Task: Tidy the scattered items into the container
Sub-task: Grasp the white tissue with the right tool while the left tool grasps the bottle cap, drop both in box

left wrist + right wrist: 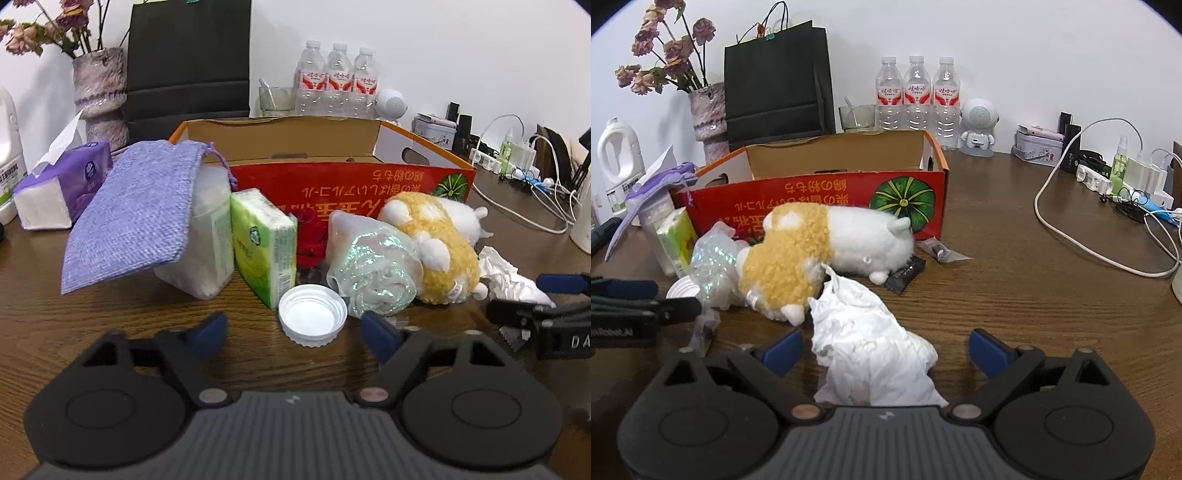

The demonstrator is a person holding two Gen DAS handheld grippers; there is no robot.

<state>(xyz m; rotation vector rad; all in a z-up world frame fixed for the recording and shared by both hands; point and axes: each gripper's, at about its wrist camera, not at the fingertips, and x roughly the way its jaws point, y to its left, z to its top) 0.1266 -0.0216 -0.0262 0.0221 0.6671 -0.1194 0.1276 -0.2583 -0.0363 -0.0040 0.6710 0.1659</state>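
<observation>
Looking through the left wrist camera, I saw my left gripper (293,326) spread open, the white cap (312,319) between its fingers on the table (110,317), near the box (354,184). Through the right wrist camera, my right gripper (886,349) gaped around the crumpled tissue (875,354), perhaps touching the plush toy (827,247) beside the box.

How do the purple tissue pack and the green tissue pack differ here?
The purple tissue pack is open, a sheet poking out; the green tissue pack looks sealed. The purple one lies flat off to the left; the green one stands on edge by the red box. Both are soft packs outside the box.
</observation>
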